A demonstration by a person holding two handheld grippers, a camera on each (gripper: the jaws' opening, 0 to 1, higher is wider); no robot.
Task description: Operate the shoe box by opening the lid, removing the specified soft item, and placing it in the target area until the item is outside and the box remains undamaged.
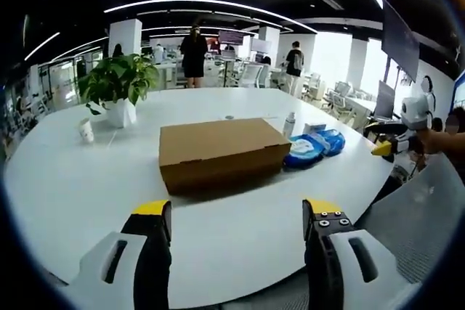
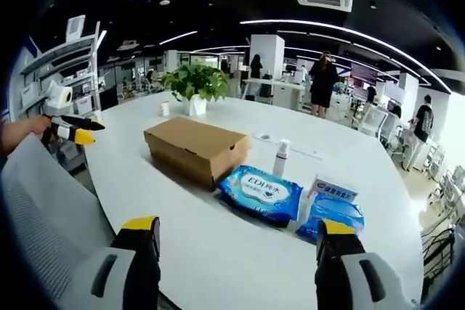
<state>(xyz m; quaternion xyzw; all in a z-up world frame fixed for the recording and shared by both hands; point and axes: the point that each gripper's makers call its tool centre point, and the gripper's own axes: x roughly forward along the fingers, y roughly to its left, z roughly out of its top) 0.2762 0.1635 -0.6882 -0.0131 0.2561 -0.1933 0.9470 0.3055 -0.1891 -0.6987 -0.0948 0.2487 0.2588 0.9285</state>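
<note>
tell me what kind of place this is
Most likely an open-plan office: a big white meeting table holding a closed cardboard shoe box and potted plant, with desks, office chairs and people behind.

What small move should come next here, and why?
Probably bring the left gripper forward to the shoe box lid's front edge: the box sits closed on the white table, both grippers are open and apart from it, and the right gripper faces the wipes packs.
</note>
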